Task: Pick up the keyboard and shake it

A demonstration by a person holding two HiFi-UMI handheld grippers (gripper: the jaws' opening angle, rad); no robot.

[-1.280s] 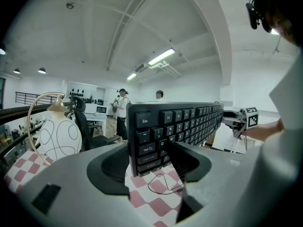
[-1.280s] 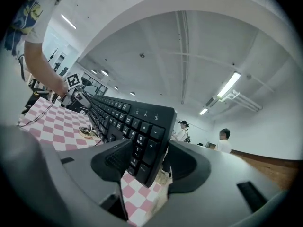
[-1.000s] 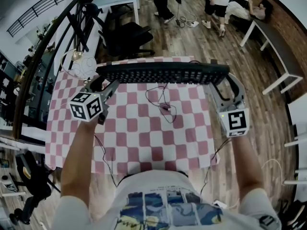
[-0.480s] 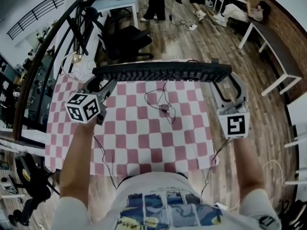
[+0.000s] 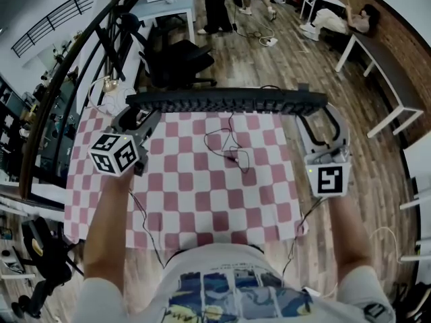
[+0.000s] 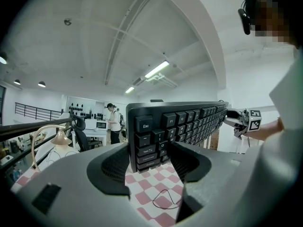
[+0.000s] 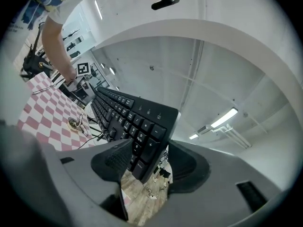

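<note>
A black keyboard (image 5: 225, 102) hangs level in the air above the far edge of the pink-and-white checked table (image 5: 202, 200). My left gripper (image 5: 138, 118) is shut on its left end, and my right gripper (image 5: 322, 118) is shut on its right end. In the left gripper view the Esc end of the keyboard (image 6: 180, 124) sits pinched between the dark pads of the left gripper (image 6: 149, 161). The right gripper view shows the numpad end of the keyboard (image 7: 128, 122) clamped in the right gripper (image 7: 144, 167). A thin cable (image 5: 232, 150) trails from the keyboard onto the table.
A black office chair (image 5: 176, 54) stands beyond the table. People stand further back (image 5: 217, 5) on the wooden floor. A white bench (image 5: 377, 66) runs along the right. A small lamp (image 5: 108, 83) stands at the table's far left corner.
The keyboard has come up a little and looks wider in the head view, with both grippers still on its ends. The people at the back have walked on.
</note>
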